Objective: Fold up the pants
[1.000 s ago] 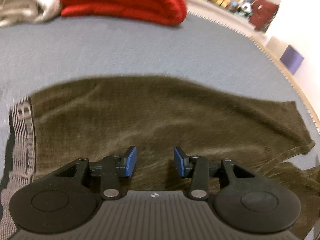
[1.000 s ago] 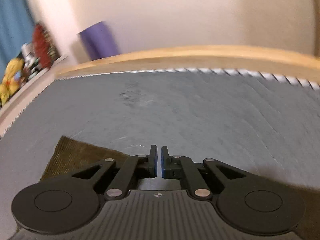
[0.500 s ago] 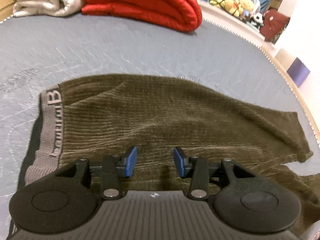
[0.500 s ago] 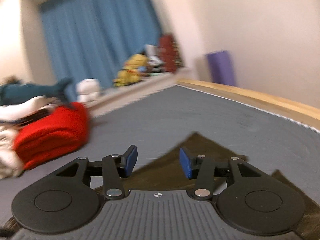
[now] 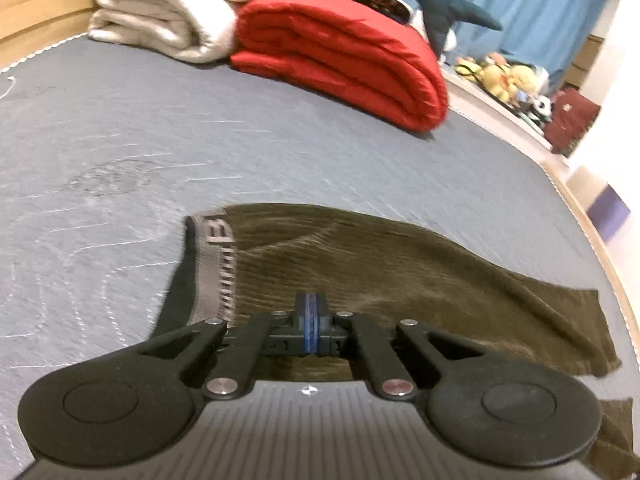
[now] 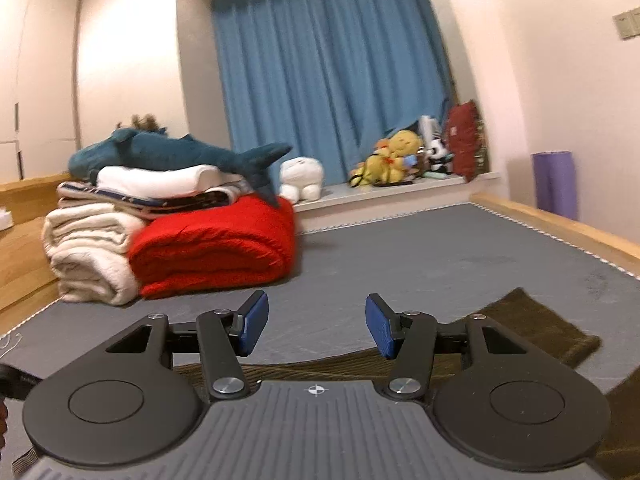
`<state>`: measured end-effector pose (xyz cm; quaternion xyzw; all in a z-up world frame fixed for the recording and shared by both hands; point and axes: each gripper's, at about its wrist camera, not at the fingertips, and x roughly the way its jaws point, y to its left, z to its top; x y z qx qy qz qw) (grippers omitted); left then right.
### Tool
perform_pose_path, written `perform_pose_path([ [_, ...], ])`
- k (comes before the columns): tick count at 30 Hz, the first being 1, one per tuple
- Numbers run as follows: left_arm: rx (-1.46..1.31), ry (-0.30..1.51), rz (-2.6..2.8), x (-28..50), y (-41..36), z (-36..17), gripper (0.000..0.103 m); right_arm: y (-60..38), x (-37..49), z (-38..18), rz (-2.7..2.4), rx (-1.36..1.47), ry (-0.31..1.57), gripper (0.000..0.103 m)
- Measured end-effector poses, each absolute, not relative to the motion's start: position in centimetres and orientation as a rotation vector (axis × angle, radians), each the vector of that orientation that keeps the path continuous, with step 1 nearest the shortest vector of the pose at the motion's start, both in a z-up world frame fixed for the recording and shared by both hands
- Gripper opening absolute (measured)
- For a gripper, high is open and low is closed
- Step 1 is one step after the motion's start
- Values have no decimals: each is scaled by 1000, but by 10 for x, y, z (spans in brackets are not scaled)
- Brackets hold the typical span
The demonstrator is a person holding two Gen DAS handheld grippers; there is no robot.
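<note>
Olive-brown ribbed pants (image 5: 400, 276) lie flat on the grey mattress (image 5: 120, 152), with the grey lettered waistband (image 5: 216, 264) at the left and a leg end (image 5: 576, 328) at the right. My left gripper (image 5: 310, 320) is shut above the pants near the waistband, with no cloth visible between its pads. My right gripper (image 6: 316, 328) is open and empty, raised over the near edge of the pants (image 6: 532, 328), looking across the bed.
A folded red blanket (image 5: 344, 52) and a cream blanket (image 5: 160, 12) are stacked at the far end, with a plush shark (image 6: 176, 152) on top. A wooden bed frame (image 6: 560, 228) runs along the right. A purple roll (image 6: 554, 184) stands by the wall.
My left gripper has shut and shifted toward the waistband. My right gripper has opened wider, from shut a second ago, and swung up from the mattress to face the room.
</note>
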<state>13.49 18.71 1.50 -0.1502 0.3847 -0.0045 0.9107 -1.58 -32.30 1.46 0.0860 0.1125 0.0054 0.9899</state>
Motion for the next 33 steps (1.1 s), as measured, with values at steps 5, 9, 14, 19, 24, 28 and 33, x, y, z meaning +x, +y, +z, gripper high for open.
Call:
perform_pose_path([
  [5,-355,807,33,144,202,8,1,-307,15,-13,76,132,300,56],
  [9,-392,811,61,151,213,1,1,-301,37,-51,53,76,391,55],
  [14,-434,817,64,163,213,-4,1,-303,55,-62,74,180,454,54],
  [19,-408,813,22,172,189,-2,1,-295,62,-70,110,164,490,55],
  [24,-373,814,-26,180,164,-4,1,-293,61,-68,129,157,499,56],
  [28,-343,828,-69,183,148,-7,2,-291,57,-65,136,163,492,61],
  [33,-324,842,-68,187,139,-10,3,-294,56,-64,129,171,490,61],
])
